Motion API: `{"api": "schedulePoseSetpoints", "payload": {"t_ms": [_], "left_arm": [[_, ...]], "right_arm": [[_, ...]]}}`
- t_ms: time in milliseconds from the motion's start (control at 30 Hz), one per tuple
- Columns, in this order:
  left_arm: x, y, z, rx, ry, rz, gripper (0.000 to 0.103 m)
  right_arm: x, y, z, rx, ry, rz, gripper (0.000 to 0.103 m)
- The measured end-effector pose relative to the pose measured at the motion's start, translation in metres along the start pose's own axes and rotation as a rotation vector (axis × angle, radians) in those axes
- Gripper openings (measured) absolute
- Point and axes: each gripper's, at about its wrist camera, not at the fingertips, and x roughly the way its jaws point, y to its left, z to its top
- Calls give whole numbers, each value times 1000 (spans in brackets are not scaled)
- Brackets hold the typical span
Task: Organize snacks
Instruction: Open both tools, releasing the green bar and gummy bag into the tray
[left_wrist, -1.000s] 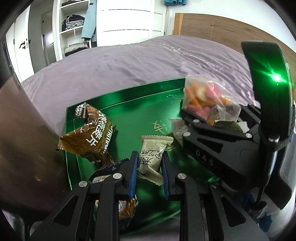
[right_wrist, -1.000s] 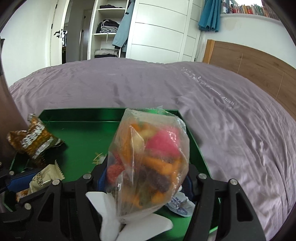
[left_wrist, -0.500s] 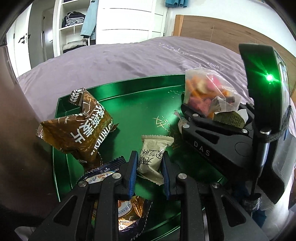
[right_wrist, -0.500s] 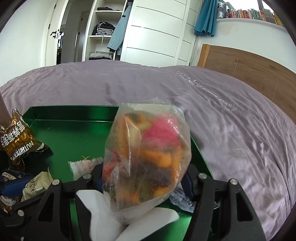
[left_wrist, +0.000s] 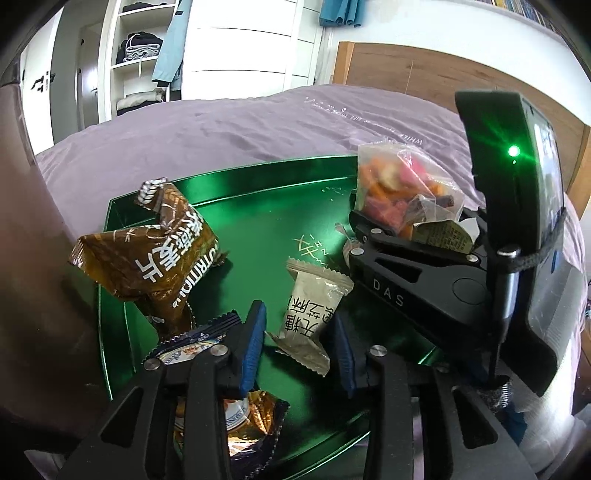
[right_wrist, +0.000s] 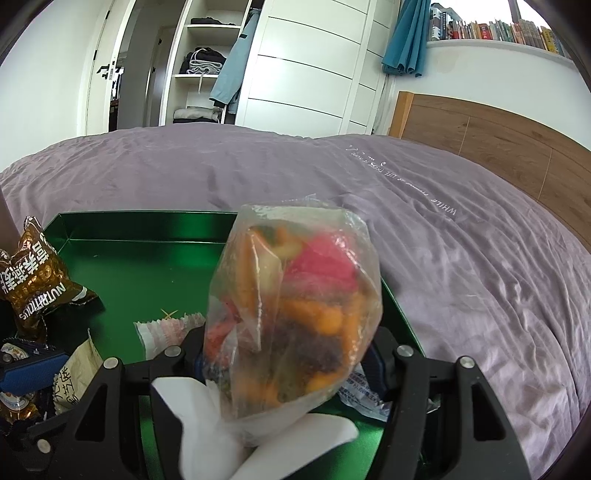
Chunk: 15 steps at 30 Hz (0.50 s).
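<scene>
1. A green tray (left_wrist: 155, 192) is seen laid on a purple bedspread (right_wrist: 461, 258), with several snacks already gathered inside it.
2. A clear bag (right_wrist: 295, 310) of orange, red and dark pieces is held upright in the right gripper (right_wrist: 291, 365), pinched between the jaws above the tray's right side; it has not yet been set down.
3. The left gripper (left_wrist: 299, 343) is shown with its jaws parted around a beige packet (left_wrist: 314, 314) near the tray's near edge. Whether the pads touch the packet cannot be told, and nothing is clamped.
4. A brown bag (left_wrist: 147, 254) stands crumpled at the tray's left, and a blue-and-gold wrapper (left_wrist: 207, 339) lies beneath the left gripper.
5. A small pink-and-white wrapper (right_wrist: 166, 325) is seen on the tray floor, just behind the right gripper.
6. The job is judged to be well along: most snacks are in the tray, while the clear bag remains to be placed and the loose items to be tidied.
</scene>
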Motion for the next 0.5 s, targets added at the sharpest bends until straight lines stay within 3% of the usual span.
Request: {"api": "schedulePoseSetpoints", "payload": {"t_ms": [100,500], "left_arm": [[-5,0,0,0,-13,-8,53],[-18,5,-1,-10,-50,-26,54]], "right_arm": [[-2,1,2,-9,2,0,103],[-16,3,9,-27,-11,-47,103]]}}
